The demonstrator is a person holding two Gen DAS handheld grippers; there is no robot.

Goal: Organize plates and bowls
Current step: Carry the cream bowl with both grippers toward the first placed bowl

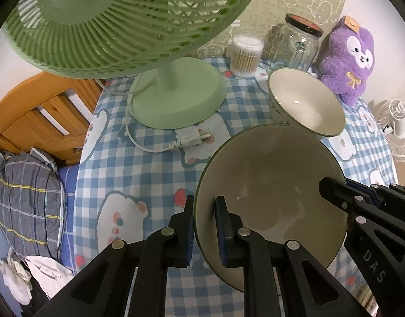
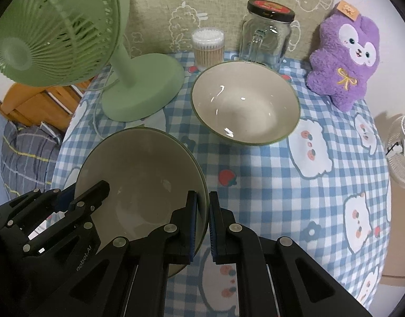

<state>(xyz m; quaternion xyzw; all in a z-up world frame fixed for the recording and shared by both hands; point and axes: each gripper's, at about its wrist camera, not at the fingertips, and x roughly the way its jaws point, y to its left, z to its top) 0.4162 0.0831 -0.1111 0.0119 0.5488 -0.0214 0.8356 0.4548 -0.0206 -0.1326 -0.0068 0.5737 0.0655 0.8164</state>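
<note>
Left wrist view: the left tongs (image 1: 204,227) are clamped on the left rim of the near bowl (image 1: 271,174), one pad outside the wall and one inside. This bowl is cream inside with a thin dark green rim, and its lower edge is hidden behind the tong arms. The right tongs (image 1: 331,187) reach in from the right edge and cover the bowl's far rim; their grip cannot be made out from here. Just beyond the near bowl stands the second bowl (image 1: 305,103), partly overlapped by it, white inside with a small printed pattern on its outer wall. Left of the near bowl, the green fan (image 1: 176,92) stands on the checked desk (image 1: 149,174), its head cut off at the top, its unplugged plug (image 1: 194,137) lying by its base. A cotton swab tub (image 1: 246,55), a glass jar (image 1: 297,45) and a purple plush toy (image 1: 347,60) stand behind the second bowl. A wooden bed frame (image 1: 38,116) and a plaid pillow (image 1: 25,200) show left of the desk.

Right wrist view: the right tongs (image 2: 203,227) pinch the near bowl's (image 2: 144,174) right rim, pads closed on the wall. The left tongs (image 2: 102,185) cover its left rim. Here the second bowl (image 2: 244,103) shows whole, apart from the near one. The plug is not visible; the jar's handle is.
</note>
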